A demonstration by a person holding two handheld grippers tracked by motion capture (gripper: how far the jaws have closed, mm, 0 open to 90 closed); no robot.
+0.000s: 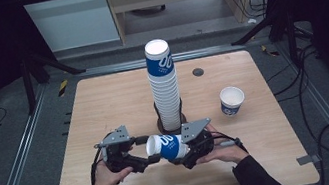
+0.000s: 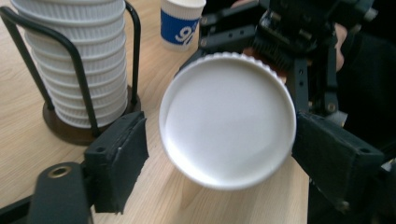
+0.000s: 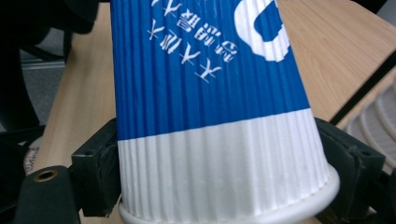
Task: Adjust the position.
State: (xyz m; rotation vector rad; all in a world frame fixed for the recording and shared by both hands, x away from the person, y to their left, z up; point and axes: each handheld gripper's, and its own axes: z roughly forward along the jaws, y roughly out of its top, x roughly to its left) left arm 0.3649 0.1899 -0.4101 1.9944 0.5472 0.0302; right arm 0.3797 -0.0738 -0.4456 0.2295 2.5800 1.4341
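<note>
The cup [image 1: 165, 147] is lying on its side, up off the table between the two grippers, near the front edge and just in front of the rack. Its long axis runs roughly left-right across the table in the high view: the flat white base points at the left gripper [image 1: 149, 160] and the rim end sits in the right gripper [image 1: 179, 157]. In the left gripper view you're looking straight at the round base [image 2: 229, 119], so the cup points right along that gripper's line.

Room-wise it's a bit tight behind: the tall stack of cups [image 1: 164, 85] in its black wire rack [image 1: 171, 120] stands just behind the held cup, close but not touching as far as the high view shows. A single upright cup [image 1: 231, 100] stands off to the right, well apart. The wooden table [image 1: 103, 102] is open on the left half and along the front strip by the person's sleeves.

Right gripper: jaws at a medium width, both pads pressed on the white band by the rim [image 3: 219, 177], so it's carrying the cup. Left gripper: jaws spread fairly wide around the base, one with a clear gap, the other right at its edge, so no real grip there.
</note>
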